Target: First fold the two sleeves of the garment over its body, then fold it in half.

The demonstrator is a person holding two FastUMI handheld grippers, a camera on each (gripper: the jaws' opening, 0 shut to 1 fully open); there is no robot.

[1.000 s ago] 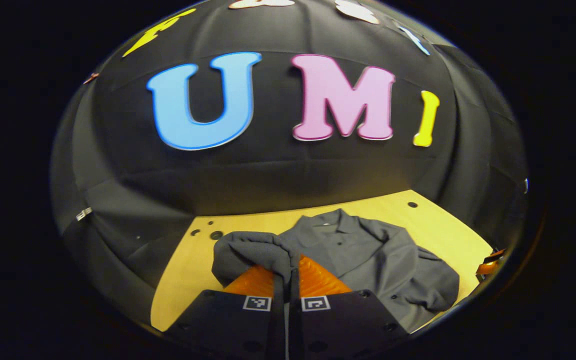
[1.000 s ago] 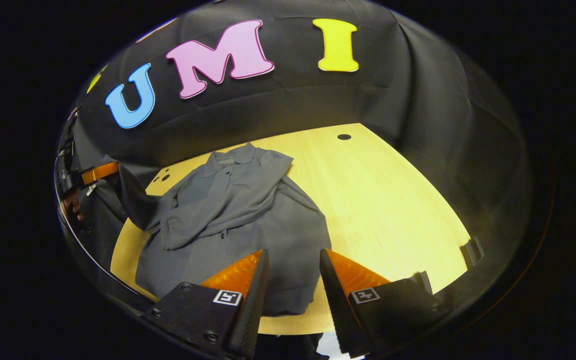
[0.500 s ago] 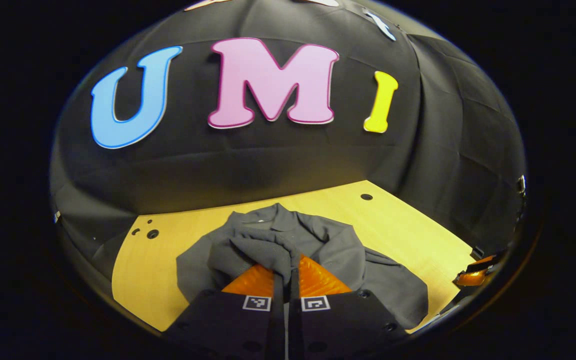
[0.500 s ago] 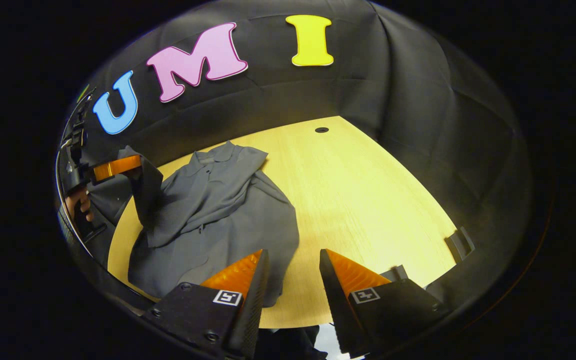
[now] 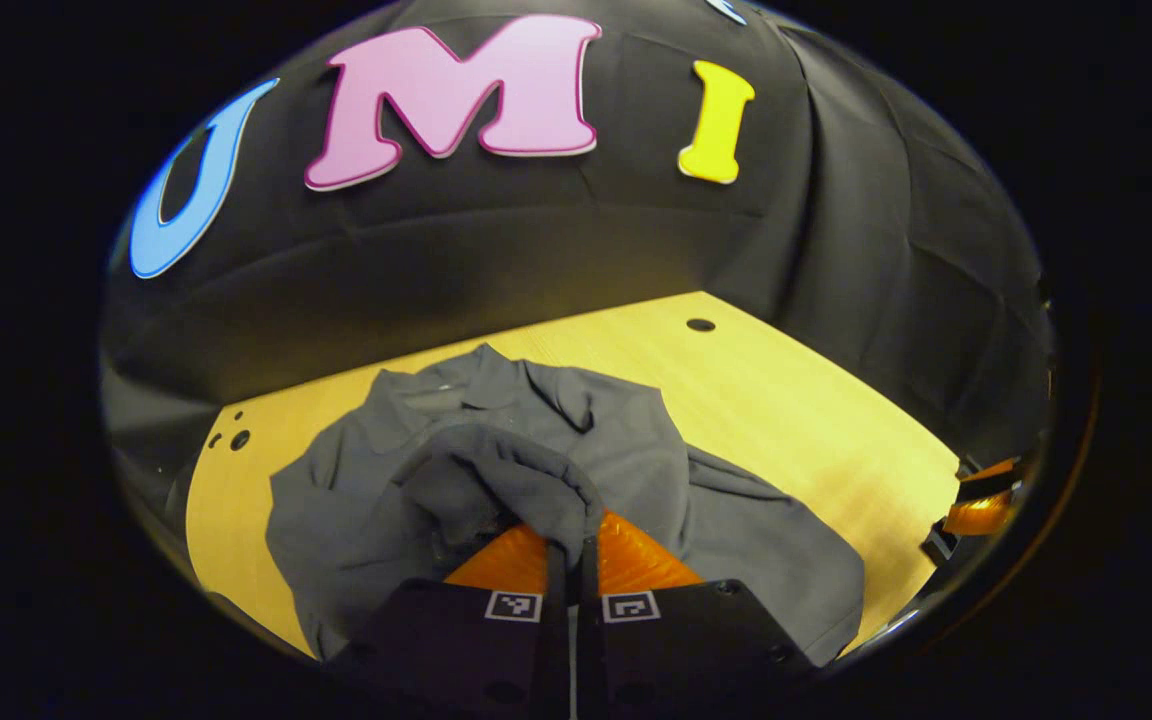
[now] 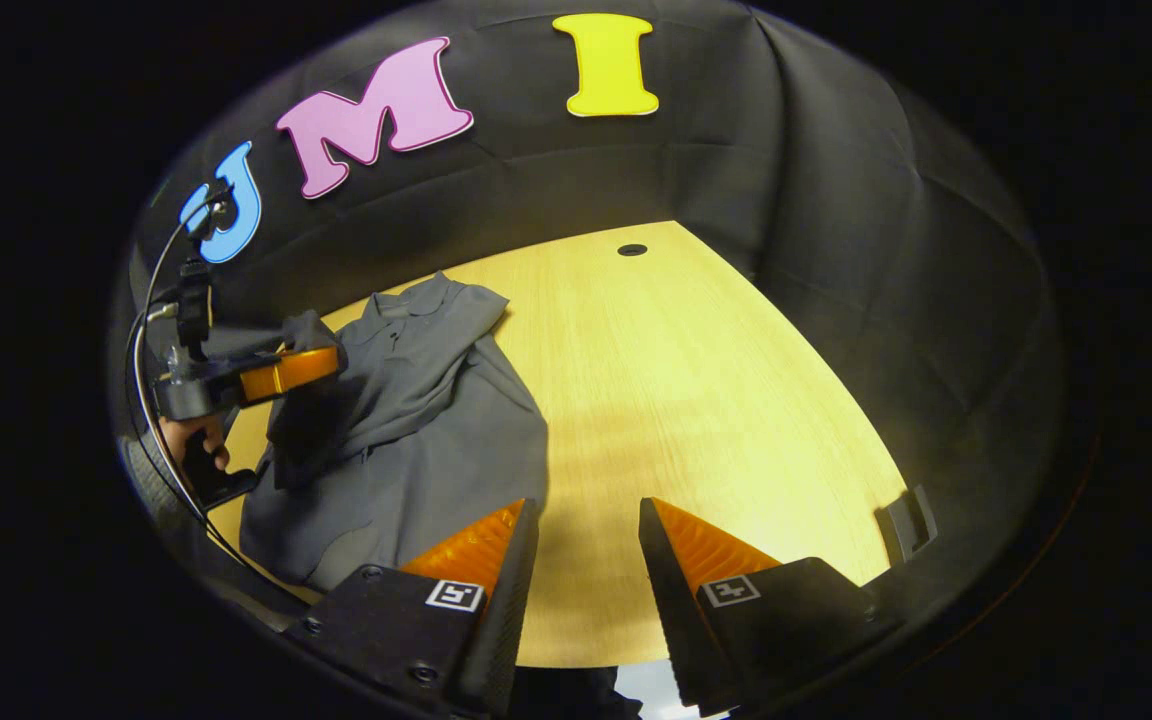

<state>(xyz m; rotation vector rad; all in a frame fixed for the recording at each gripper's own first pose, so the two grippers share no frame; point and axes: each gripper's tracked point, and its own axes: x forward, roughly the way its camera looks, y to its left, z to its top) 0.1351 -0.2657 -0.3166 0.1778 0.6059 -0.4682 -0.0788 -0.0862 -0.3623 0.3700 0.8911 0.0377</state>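
A grey button shirt (image 5: pixel 636 470) lies on the pale wooden table (image 5: pixel 816 420), collar toward the back wall. My left gripper (image 5: pixel 573 545) is shut on a grey sleeve (image 5: pixel 506 475), which it holds raised above the shirt's body. In the right gripper view the same shirt (image 6: pixel 426 410) lies at the left, with the left gripper (image 6: pixel 321 365) and the hand holding it above the shirt's left side, cloth hanging from it. My right gripper (image 6: pixel 586 525) is open over bare table just right of the shirt's hem, nothing between its fingers.
Black cloth walls close the table at the back and right. Small round holes (image 5: pixel 700 325) mark the tabletop near the back, and a few more (image 5: pixel 239 438) at the far left. A dark clip (image 6: pixel 904 520) sits on the table's right edge.
My left gripper has carried the sleeve rightward over the shirt's body. The right gripper has drifted right, off the hem onto bare table, still open.
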